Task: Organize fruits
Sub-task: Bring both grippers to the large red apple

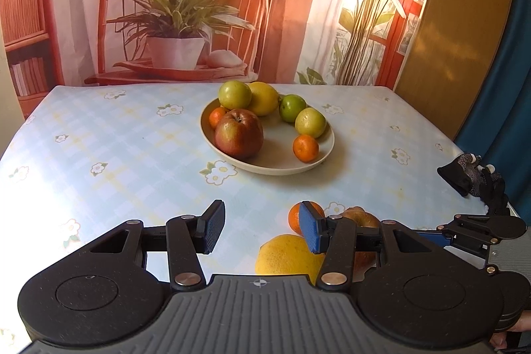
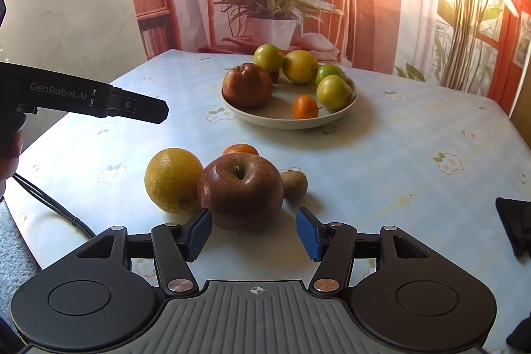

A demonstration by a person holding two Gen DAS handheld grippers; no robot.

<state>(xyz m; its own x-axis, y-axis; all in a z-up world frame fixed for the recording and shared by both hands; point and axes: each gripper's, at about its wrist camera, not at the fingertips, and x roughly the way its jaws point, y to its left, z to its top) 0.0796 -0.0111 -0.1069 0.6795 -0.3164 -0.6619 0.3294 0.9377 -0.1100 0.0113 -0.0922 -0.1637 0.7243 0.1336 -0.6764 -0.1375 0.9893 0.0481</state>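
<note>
A cream plate [image 2: 335,116] [image 1: 327,155] at the far middle of the table holds a red apple [image 2: 247,85], a lemon [image 2: 300,66], green fruits [image 2: 333,92] and mandarins [image 2: 305,106]. Loose on the table lie an orange [image 2: 172,179] [image 1: 285,256], a red apple [image 2: 241,188], a mandarin [image 2: 240,150] [image 1: 293,216] and a kiwi [image 2: 293,183]. My right gripper [image 2: 254,233] is open, just short of the loose apple. My left gripper [image 1: 262,231] is open and empty, left of the loose fruits; it also shows in the right wrist view [image 2: 139,103].
The table [image 1: 132,155] has a light blue flowered cloth. A black glove [image 1: 474,178] lies at its right edge. A black cable [image 2: 49,204] runs off the near left side. A printed backdrop hangs behind the table.
</note>
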